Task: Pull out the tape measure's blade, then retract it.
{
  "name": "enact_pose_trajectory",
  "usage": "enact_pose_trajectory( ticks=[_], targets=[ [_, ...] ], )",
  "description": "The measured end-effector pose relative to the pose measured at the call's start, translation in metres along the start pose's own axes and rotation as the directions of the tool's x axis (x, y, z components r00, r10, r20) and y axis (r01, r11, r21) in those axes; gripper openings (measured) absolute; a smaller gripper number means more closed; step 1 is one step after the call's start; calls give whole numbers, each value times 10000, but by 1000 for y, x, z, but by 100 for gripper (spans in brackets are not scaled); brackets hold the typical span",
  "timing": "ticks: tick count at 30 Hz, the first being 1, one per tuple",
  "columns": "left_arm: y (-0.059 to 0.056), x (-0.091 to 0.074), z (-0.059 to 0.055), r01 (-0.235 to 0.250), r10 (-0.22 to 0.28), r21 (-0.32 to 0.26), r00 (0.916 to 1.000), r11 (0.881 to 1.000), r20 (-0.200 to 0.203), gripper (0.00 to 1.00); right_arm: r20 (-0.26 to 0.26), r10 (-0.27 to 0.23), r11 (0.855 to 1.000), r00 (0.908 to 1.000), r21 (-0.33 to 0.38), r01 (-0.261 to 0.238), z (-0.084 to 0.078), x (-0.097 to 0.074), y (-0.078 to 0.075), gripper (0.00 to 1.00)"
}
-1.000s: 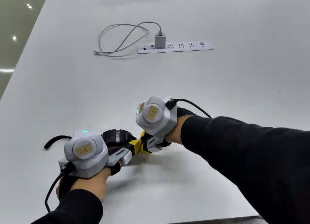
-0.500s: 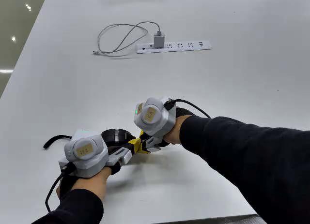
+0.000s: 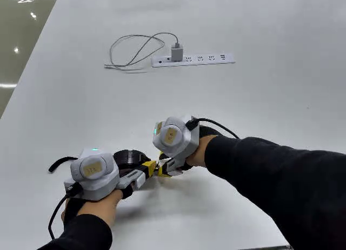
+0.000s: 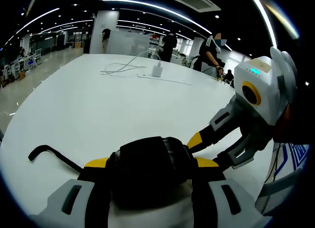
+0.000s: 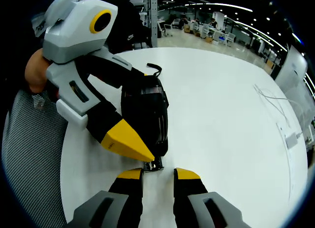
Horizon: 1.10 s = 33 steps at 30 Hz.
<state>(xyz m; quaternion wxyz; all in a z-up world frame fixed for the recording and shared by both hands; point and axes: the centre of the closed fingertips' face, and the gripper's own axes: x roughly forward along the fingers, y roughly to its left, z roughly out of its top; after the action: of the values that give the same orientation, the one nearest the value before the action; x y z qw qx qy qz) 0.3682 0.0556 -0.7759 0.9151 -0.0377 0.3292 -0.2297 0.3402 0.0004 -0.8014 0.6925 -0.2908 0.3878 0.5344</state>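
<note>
We had the left gripper (image 4: 151,163) clamping the tape measure (image 4: 147,179), lower centre; the right gripper (image 5: 158,175), jaws narrow at the blade tip (image 5: 156,165), could pinch shallow and slip.

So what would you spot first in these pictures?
The left hand-held gripper clamping a black tape measure at the near side of the white table, with the right hand-held gripper pointing its yellow tips at the blade's end. Far back lies a white power strip with a looped cable.
</note>
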Motion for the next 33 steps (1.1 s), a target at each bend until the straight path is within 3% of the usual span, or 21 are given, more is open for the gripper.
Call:
enact_pose_trajectory(
  ticks=[4,10,20,25,27,31,33],
  targets=[
    [0,-2,1,145,-142,663,9999,9977,-40,61,172,-74,9999,9998,130,71,-3,-7,5,21],
    [1,-8,-3,505,-475,652,9978,9966,-466,59,379,-207,9981,9991,593,185,-14,-17,11,21],
    [13,-22,4,941,-907,1151,9953,9889,-350,76,1220,-1018,9809,9873,1779,792,-33,-51,14,26],
    [18,-27,1,1339,-1294,1387,9907,9812,-412,90,1507,-1477,9677,9775,2264,1113,-46,-71,13,28],
    [21,-30,0,1443,-1398,1233,9892,9818,-448,95,1557,-1646,9619,9740,2438,1236,-51,-76,12,29],
    [23,-39,-3,1757,-1703,1361,9841,9750,-507,99,1620,-1915,9519,9680,2710,1429,-63,-89,13,31],
    [20,-44,1,2108,-2085,1788,9775,9610,-315,99,1634,-2101,9476,9639,2767,1597,-70,-95,12,32]
  ],
)
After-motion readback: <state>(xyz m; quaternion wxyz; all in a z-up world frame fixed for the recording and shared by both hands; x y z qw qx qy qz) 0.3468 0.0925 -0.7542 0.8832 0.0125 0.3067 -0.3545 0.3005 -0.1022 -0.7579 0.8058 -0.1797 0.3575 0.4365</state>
